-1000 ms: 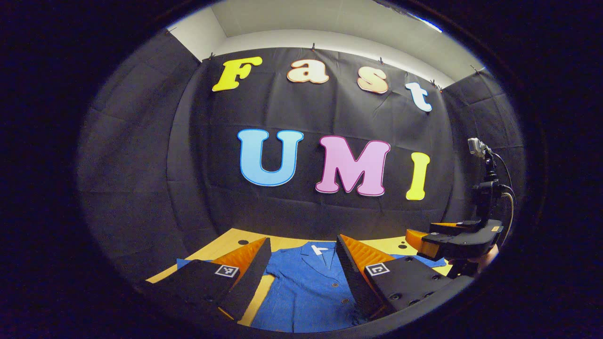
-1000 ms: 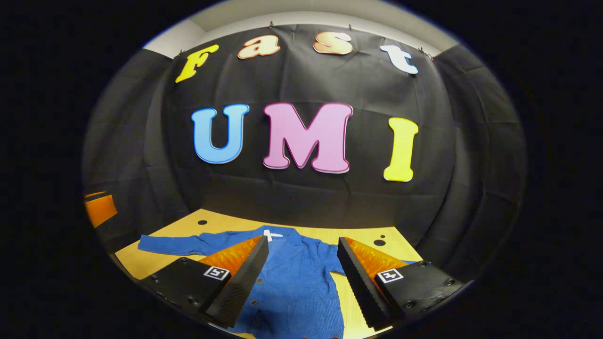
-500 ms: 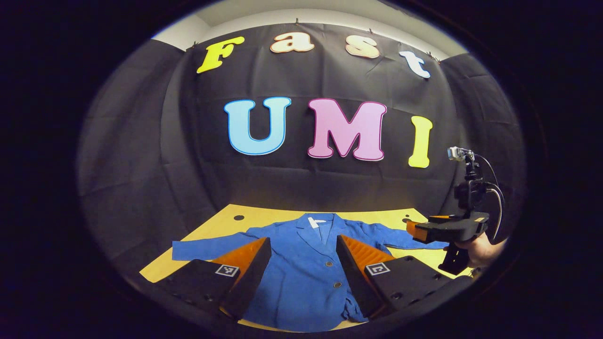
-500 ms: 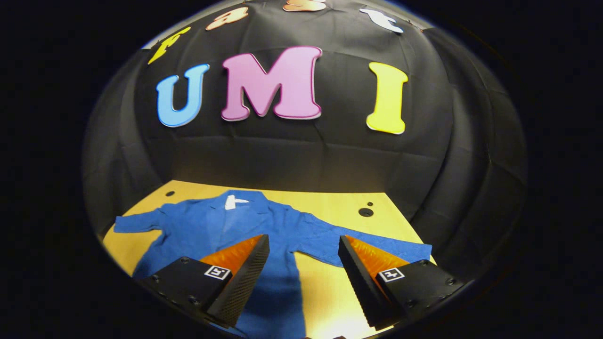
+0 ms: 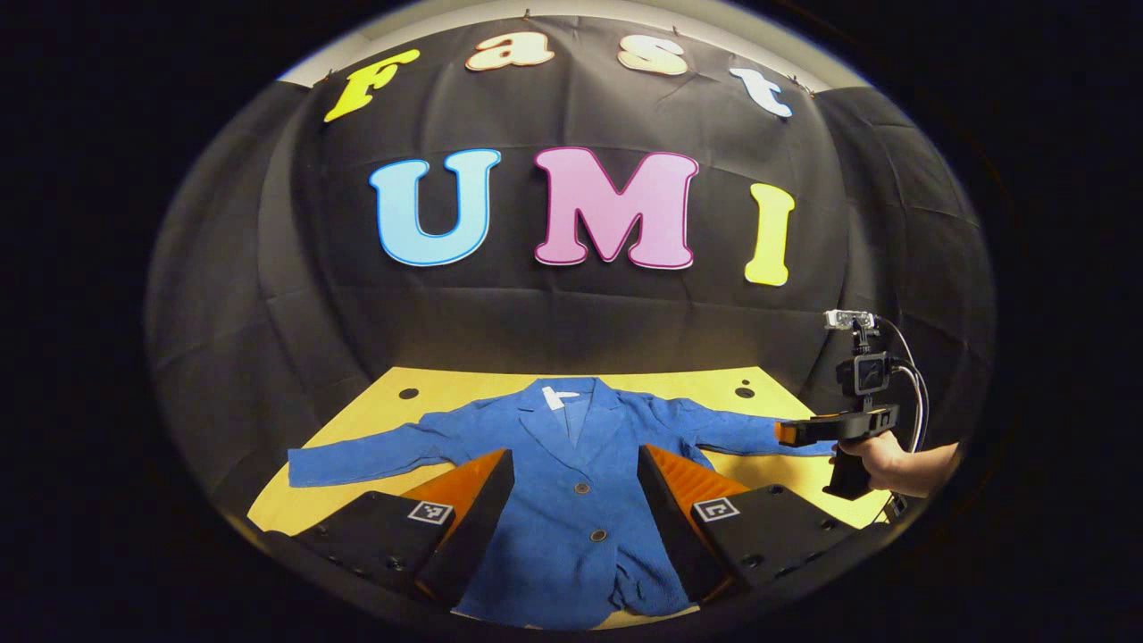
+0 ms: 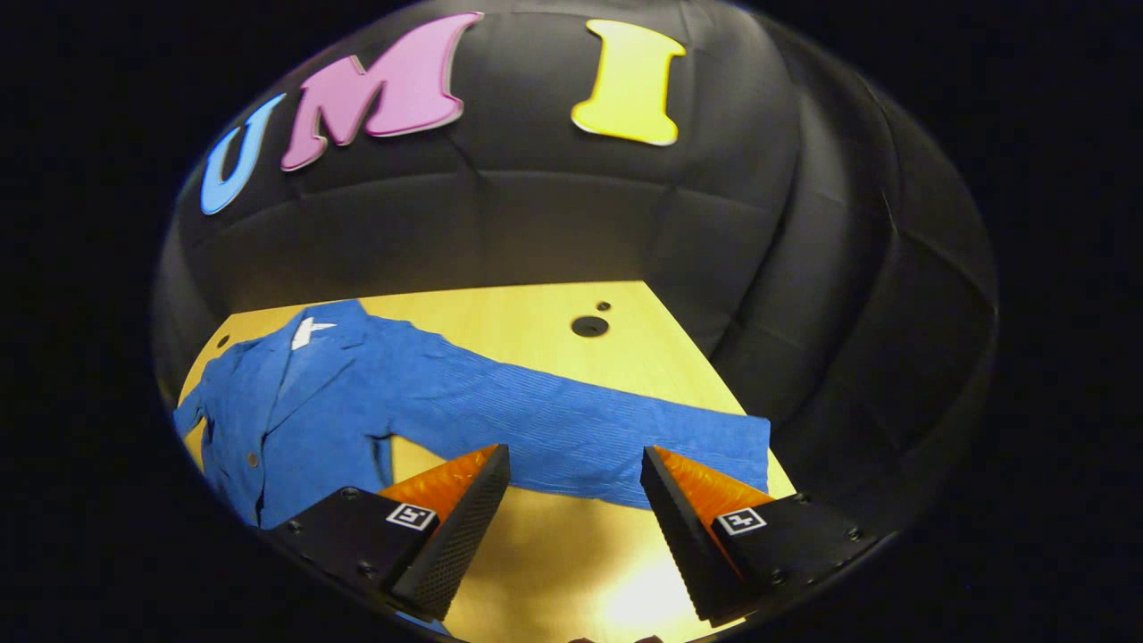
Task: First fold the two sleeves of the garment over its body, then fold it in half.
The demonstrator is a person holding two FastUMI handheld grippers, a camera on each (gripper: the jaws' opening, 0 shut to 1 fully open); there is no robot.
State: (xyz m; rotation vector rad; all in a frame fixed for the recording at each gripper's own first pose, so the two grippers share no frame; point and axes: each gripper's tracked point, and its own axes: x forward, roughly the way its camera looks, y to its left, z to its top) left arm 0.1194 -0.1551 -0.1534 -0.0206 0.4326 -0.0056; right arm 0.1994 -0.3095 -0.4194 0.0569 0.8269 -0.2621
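Blue ribbed jacket point(image 5: 571, 500), flat, wooden table point(image 6: 536, 313)

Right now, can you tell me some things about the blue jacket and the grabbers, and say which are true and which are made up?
1. The blue jacket lies flat on the yellow table. True.
2. Both sleeves are already folded over the jacket's body. False: the left sleeve and the right sleeve are both stretched out to the sides.
3. The right gripper is open, just in front of the right sleeve. True.
4. The left gripper is squeezing a jacket button. False: its fingers are apart, over the jacket's front, holding nothing.
5. The jacket is red. False: it is blue.
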